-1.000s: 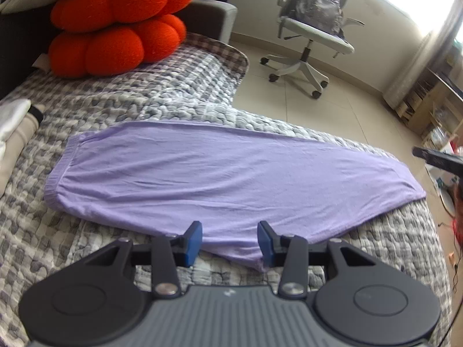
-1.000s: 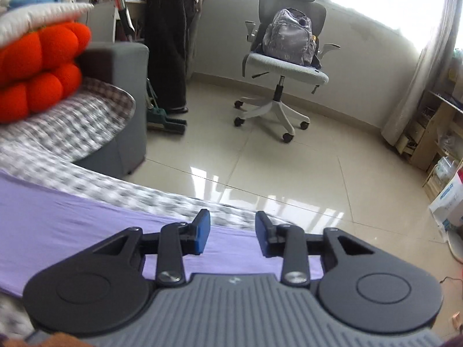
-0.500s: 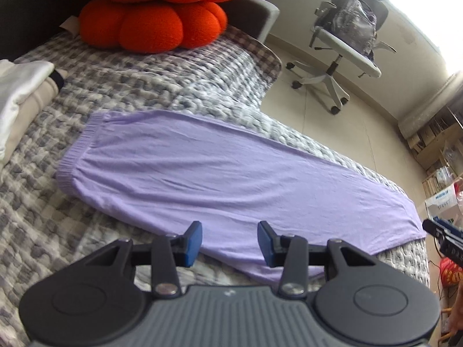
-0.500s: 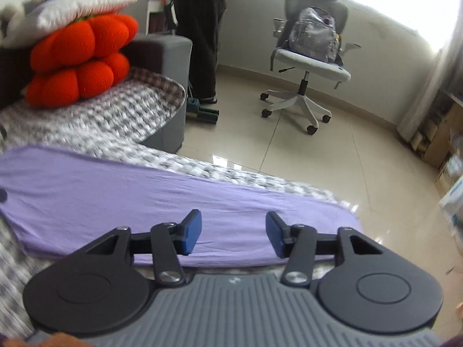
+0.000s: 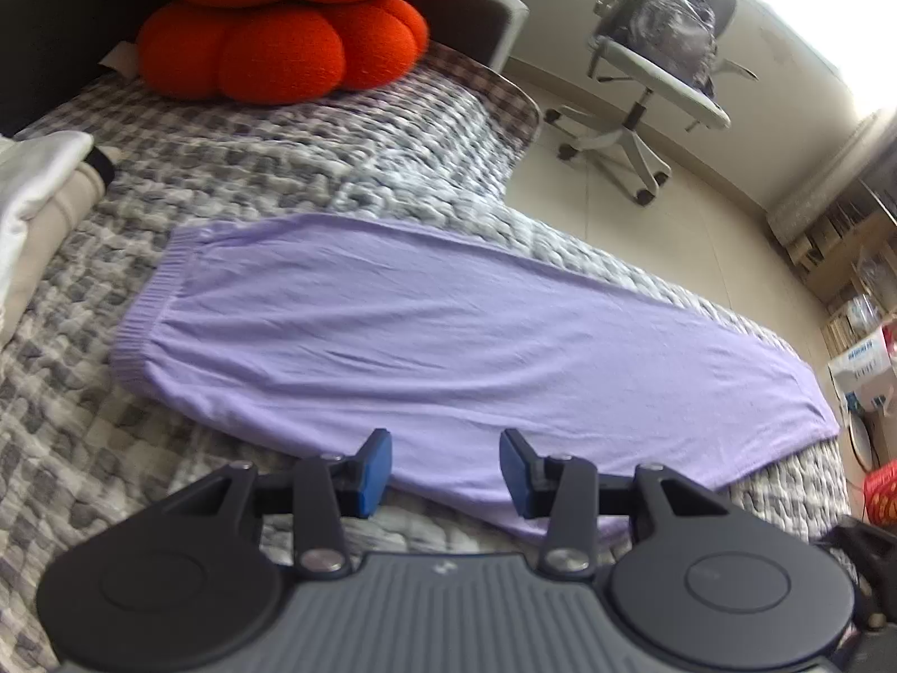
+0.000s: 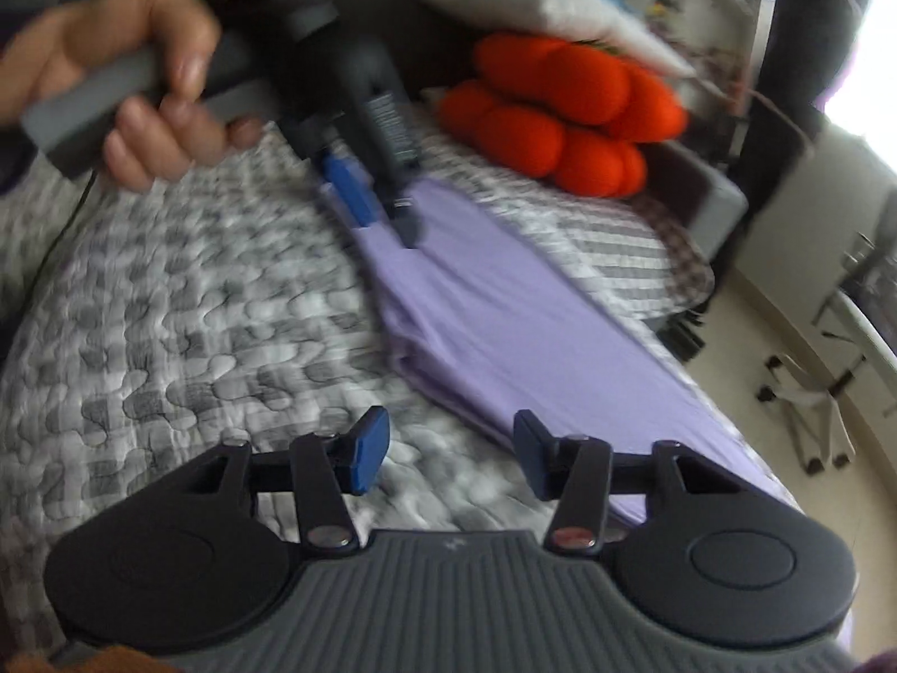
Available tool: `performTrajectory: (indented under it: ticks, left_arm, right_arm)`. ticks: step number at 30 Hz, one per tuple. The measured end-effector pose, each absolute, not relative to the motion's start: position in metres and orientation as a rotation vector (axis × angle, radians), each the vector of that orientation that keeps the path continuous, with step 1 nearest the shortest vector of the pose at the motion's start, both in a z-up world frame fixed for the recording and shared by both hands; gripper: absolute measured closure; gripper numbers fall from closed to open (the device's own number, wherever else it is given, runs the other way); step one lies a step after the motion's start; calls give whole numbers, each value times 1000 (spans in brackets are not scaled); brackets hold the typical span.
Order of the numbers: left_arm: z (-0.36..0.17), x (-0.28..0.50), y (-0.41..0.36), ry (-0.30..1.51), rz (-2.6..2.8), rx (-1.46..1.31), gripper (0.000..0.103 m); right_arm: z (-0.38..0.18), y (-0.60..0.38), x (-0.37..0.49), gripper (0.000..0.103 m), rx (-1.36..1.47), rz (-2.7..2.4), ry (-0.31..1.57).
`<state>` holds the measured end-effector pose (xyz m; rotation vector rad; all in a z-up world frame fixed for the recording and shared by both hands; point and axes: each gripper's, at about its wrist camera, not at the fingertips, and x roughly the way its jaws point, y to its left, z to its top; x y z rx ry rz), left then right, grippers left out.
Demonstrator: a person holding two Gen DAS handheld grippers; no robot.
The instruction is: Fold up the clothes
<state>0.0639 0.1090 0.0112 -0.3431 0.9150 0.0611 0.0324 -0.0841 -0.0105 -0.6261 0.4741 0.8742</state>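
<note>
Now, in my left wrist view, folded pale clothes (image 5: 33,213) sit at the left edge, an orange cushion (image 5: 280,39) upper left, and the purple trousers (image 5: 448,347) lie flat across the middle on the checked quilt (image 5: 67,448). My left gripper (image 5: 444,465) hovers wide and empty at their near edge. At right, my right gripper (image 6: 448,457) gapes wide too, holding nothing.
</note>
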Motion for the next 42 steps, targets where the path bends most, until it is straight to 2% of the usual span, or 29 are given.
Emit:
performTrajectory:
  ticks: [3, 5, 7, 21, 22, 23, 42]
  left_arm:
    - [10, 64, 105, 923, 55, -326, 59]
    - [9, 64, 104, 933, 57, -322, 59]
    - [8, 64, 105, 943, 59, -321, 59]
    - [6, 62, 116, 949, 79, -321, 59]
    - [6, 62, 117, 949, 84, -321, 59]
    - [6, 63, 119, 950, 91, -322, 59]
    - [-6, 70, 135, 971, 147, -300, 59]
  right_arm:
    - [-16, -68, 42, 60, -611, 880, 481]
    - [-18, -62, 46, 69, -582, 921, 507]
    - [-21, -55, 48, 73, -582, 948, 521]
    - [-47, -17, 32, 75, -808, 852, 374]
    - [-48, -16, 31, 96, -825, 858, 372]
    - [-48, -15, 28, 97, -841, 862, 373]
    - [-39, -22, 23, 97, -792, 908, 381]
